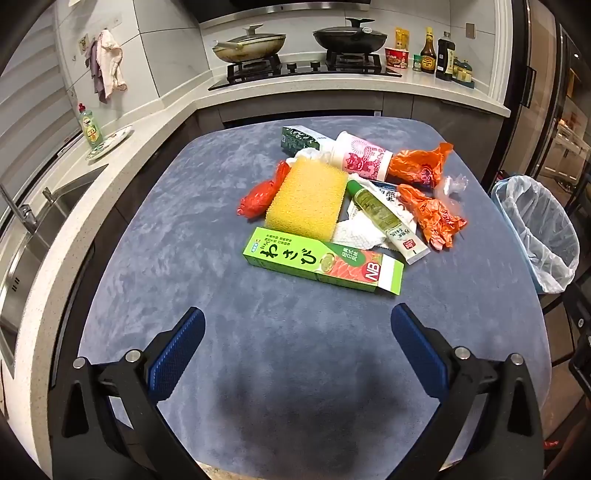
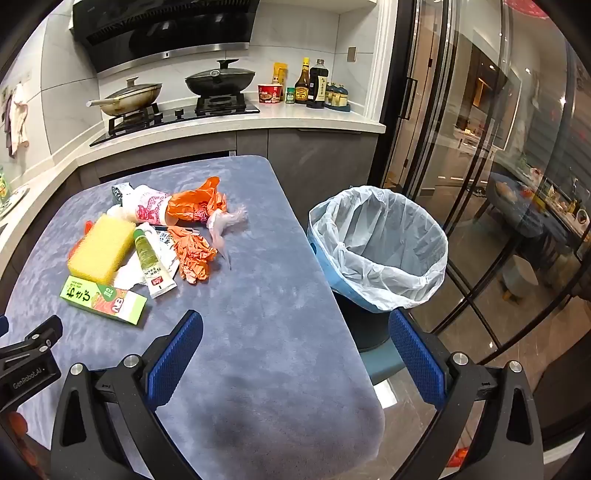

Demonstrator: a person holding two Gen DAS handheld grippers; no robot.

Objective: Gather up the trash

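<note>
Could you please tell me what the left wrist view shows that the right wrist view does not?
Only the left wrist view shows the sink and the dish soap bottle on the counter. Only the right wrist view shows the range hood and the whole bin beside the table. Both share the blue table, the yellow sponge, the green box, the stove pans, and an open, empty claw.

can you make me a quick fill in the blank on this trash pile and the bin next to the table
1. The yellow rectangular sponge lies on the ____ cloth-covered table.
2. The light blue round bin is lined with a ____ plastic bag.
3. Both the left gripper and the right gripper are ____ and hold nothing.
4. The green cardboard wasabi box lies ____ to the grippers than the sponge.

Missing words: blue; white; open; nearer
</note>
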